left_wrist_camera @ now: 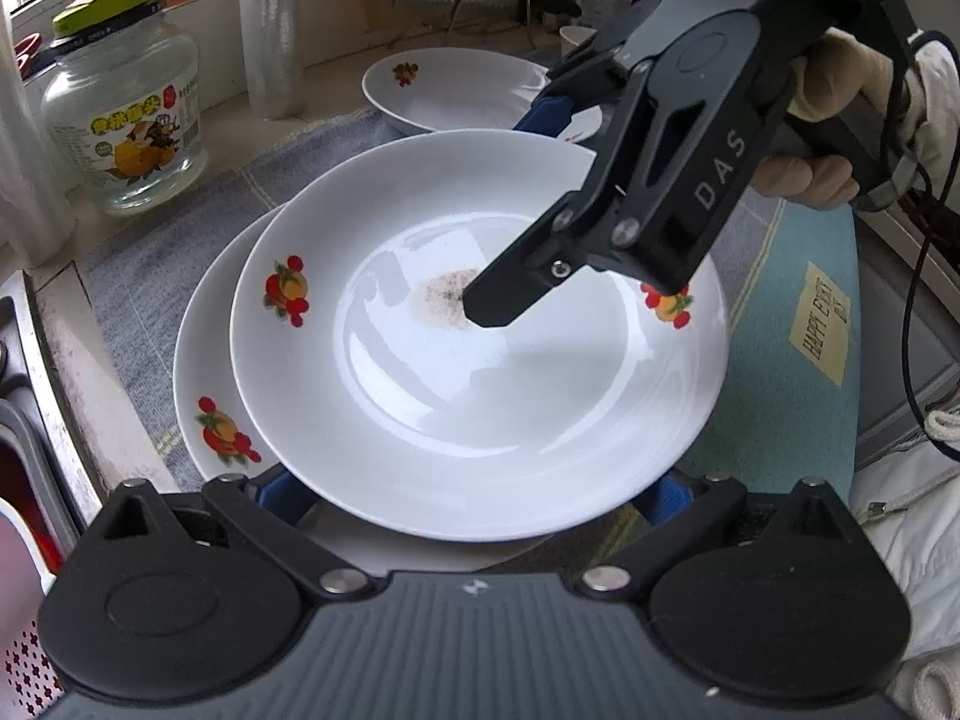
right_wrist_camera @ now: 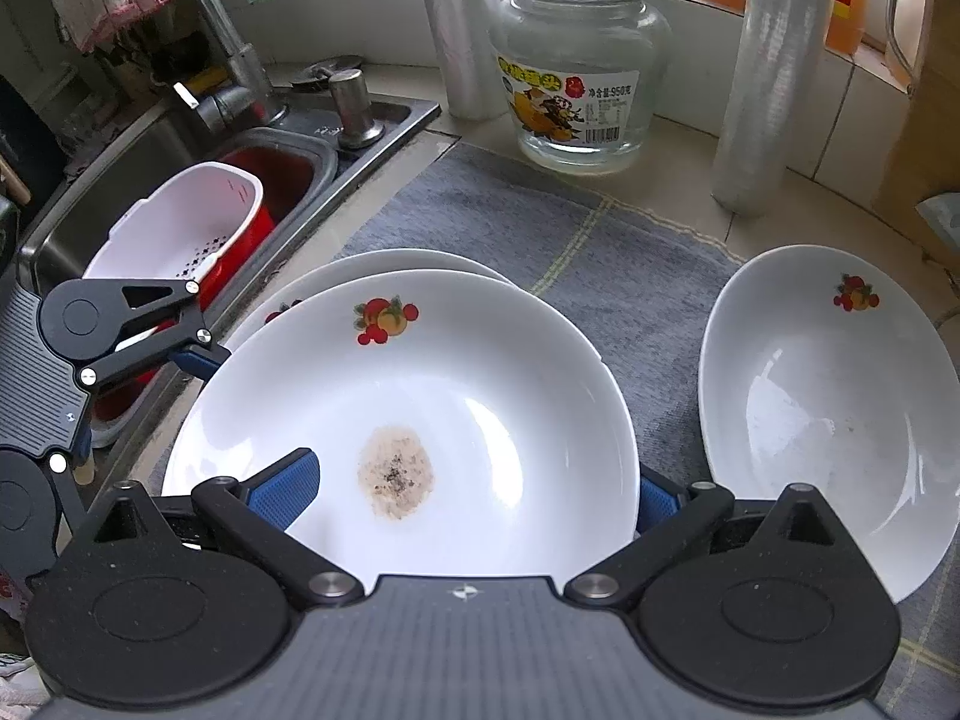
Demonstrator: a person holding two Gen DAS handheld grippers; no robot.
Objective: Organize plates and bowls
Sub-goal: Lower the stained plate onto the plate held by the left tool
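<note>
The glazed top plate (right_wrist_camera: 420, 420), stiff, slippery and breakable, sits on another plate (left_wrist_camera: 207, 372) on the grey mat (right_wrist_camera: 600, 252); both the left gripper (left_wrist_camera: 474, 492) and right gripper (right_wrist_camera: 474, 489) straddle its rim spread wide, best pinched there.

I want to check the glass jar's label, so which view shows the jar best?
The right wrist view: the glass jar stands near centre, label facing the camera, unobstructed. The left wrist view shows the glass jar at the left edge, smaller and distorted, with its label turned partly away.

Glossy ceramic plate (right_wrist_camera: 480, 372) on matt woven cloth mat (right_wrist_camera: 630, 276).
</note>
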